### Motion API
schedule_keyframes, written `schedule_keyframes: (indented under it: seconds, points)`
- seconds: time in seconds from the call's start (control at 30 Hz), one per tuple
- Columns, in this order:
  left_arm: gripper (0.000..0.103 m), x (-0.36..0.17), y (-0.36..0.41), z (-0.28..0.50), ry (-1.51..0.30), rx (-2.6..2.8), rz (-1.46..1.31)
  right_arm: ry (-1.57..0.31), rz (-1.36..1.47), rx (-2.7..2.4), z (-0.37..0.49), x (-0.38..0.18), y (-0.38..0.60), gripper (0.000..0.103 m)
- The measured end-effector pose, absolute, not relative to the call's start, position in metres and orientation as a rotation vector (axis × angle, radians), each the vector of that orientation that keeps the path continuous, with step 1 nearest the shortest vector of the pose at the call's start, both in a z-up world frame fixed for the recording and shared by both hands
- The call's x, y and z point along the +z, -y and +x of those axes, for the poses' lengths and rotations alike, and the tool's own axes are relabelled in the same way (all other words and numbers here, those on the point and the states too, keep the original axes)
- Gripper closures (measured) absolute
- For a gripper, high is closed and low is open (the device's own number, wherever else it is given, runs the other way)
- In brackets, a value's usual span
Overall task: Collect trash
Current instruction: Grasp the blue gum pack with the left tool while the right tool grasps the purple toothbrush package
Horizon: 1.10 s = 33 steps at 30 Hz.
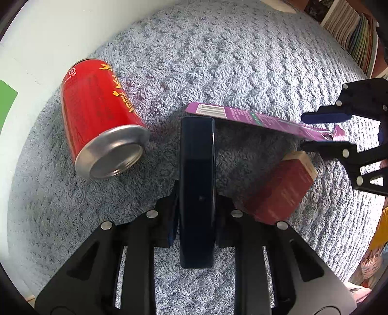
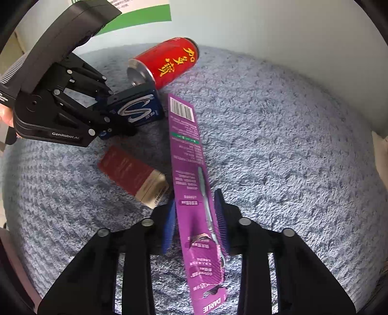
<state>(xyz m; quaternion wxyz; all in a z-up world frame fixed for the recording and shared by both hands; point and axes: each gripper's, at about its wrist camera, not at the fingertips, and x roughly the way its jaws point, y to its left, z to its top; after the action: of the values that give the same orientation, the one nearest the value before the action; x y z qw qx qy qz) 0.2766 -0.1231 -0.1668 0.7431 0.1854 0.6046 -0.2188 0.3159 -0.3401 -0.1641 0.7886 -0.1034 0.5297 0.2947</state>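
Observation:
My left gripper point(image 1: 197, 218) is shut on a dark blue box point(image 1: 197, 184) with a silver S on its side point(image 2: 138, 110), held just above the carpet. My right gripper point(image 2: 197, 218) is shut on a long purple toothbrush box point(image 2: 191, 184); in the left wrist view that box point(image 1: 254, 118) reaches from the right gripper point(image 1: 322, 130) to the tip of the blue box. A red drink can point(image 1: 97, 111) lies on its side to the left, also in the right wrist view point(image 2: 169, 60). A dark red and gold carton point(image 1: 281, 189) lies flat between the grippers.
Everything lies on a grey-blue shaggy carpet point(image 2: 291, 150). A white wall point(image 2: 266, 24) with a green-edged sheet point(image 2: 135, 14) borders the carpet's far side. A bookshelf with books point(image 1: 351, 31) stands at the upper right of the left wrist view.

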Motion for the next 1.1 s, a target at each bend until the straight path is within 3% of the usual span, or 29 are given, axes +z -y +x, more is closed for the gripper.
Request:
schedule_keyframes:
  seconds: [0.23, 0.63, 0.73, 0.77, 0.87, 0.9, 0.97, 1.03, 1.1]
  points:
    - [0.083, -0.164, 0.127, 0.253, -1.312, -0.47, 0.403, -1.135, -0.17, 0.637, 0.305, -0.146, 0.346, 0.091]
    - [0.083, -0.13, 0.109, 0.228, -1.275, -0.442, 0.399, -1.114, -0.143, 0.603, 0.28, -0.118, 0.352, 0.091]
    - [0.083, -0.13, 0.104, 0.226, -1.285, -0.438, 0.401, -1.115, -0.163, 0.594, 0.28, -0.122, 0.347, 0.086]
    - [0.083, -0.133, 0.103, 0.224, -1.292, -0.437, 0.401, -1.108, -0.175, 0.588, 0.279, -0.121, 0.345, 0.081]
    - [0.083, -0.136, 0.097, 0.227, -1.305, -0.426, 0.408, -1.095, -0.196, 0.592, 0.277, -0.12, 0.342, 0.049]
    - [0.08, -0.139, 0.096, 0.227, -1.308, -0.415, 0.414, -1.094, -0.212, 0.59, 0.276, -0.121, 0.341, 0.039]
    - [0.074, -0.144, 0.096, 0.229, -1.309, -0.4, 0.425, -1.101, -0.242, 0.583, 0.276, -0.125, 0.34, 0.037]
    - [0.045, -0.149, 0.094, 0.229, -1.318, -0.391, 0.429, -1.116, -0.244, 0.578, 0.278, -0.131, 0.342, 0.037]
    - [0.039, -0.154, 0.094, 0.228, -1.322, -0.385, 0.433, -1.136, -0.246, 0.571, 0.281, -0.14, 0.345, 0.037]
